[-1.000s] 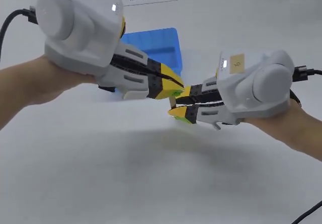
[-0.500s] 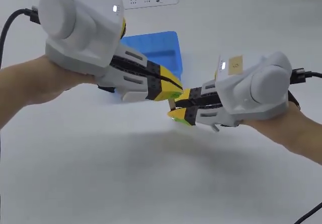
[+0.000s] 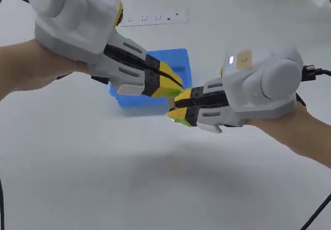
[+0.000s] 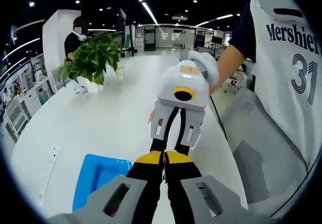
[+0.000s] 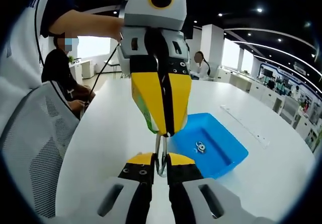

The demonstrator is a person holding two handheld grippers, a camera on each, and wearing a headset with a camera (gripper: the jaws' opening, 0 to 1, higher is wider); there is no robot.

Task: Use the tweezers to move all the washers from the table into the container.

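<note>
Both grippers had drifted toward the container, the left gripper and right gripper meeting tip to tip at frame centre. Each was clenched on one end of the tweezers, whose long axis ran straight between them; washers lay in the container at right.

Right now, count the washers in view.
1 sure: a washer on the floor of the blue container, possibly two overlapping. Others may lie hidden.

Head view downward — gripper views face-to-face, container shared
</note>
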